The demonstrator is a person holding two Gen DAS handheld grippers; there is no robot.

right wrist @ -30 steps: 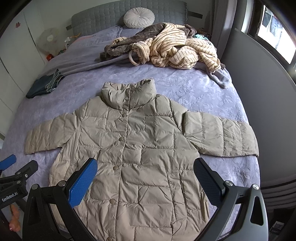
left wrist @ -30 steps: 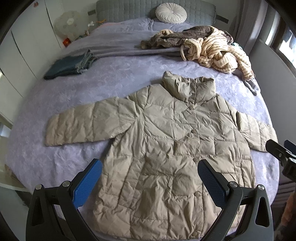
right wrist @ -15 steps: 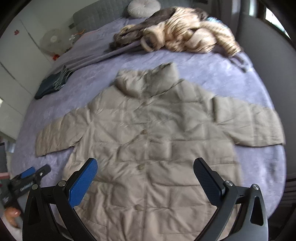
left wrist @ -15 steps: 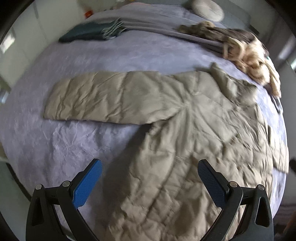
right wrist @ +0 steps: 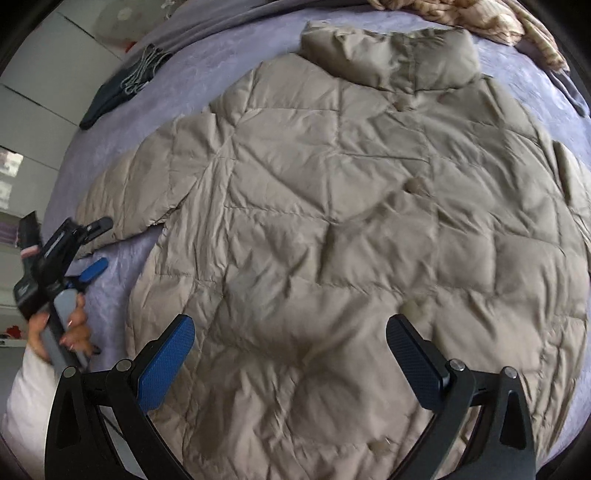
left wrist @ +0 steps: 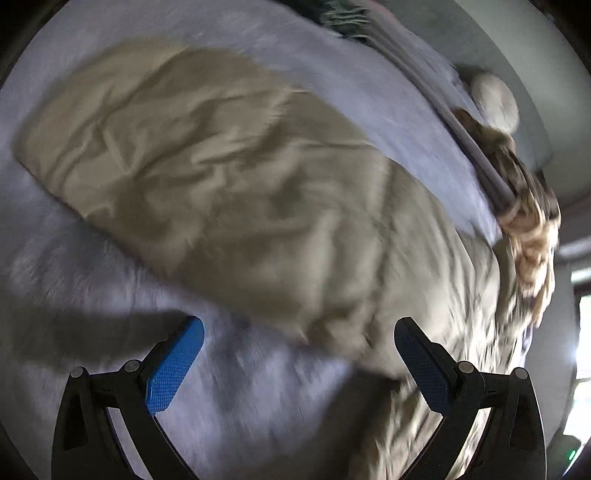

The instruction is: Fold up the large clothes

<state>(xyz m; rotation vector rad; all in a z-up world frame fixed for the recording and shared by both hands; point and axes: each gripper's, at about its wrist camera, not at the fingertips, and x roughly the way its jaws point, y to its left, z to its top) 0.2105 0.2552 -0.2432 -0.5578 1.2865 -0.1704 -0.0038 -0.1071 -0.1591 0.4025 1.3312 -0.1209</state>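
A bed [right wrist: 92, 162] with a lavender cover fills both views and carries everything else. Spread flat across it, front side up, lies a large beige padded coat [right wrist: 351, 221], its collar [right wrist: 388, 55] toward the head of the bed and its buttons running down the middle. One sleeve [right wrist: 147, 192] stretches out toward the left side of the right wrist view; the same sleeve [left wrist: 166, 147] fills most of the blurred left wrist view, lying flat on the cover.

Beyond the collar, a heap of striped cream clothing [right wrist: 480, 18] rests at the top edge of the bed. A dark folded garment [right wrist: 122, 85] sits on the cover well apart from the coat, near the far left side. A round pale cushion [left wrist: 495, 99] shows at the head of the bed.

The right gripper [right wrist: 290, 354] hangs over the lower body of the coat, its blue-padded fingers [right wrist: 166, 363] wide apart and holding nothing. The left gripper [left wrist: 299, 362] is over the cover just beside the sleeve's lower edge, fingers [left wrist: 173, 369] likewise spread with nothing between them. In the right wrist view the left gripper [right wrist: 96, 245] appears by the sleeve's cuff, held by a hand [right wrist: 74, 328] with a pale sleeve behind it.
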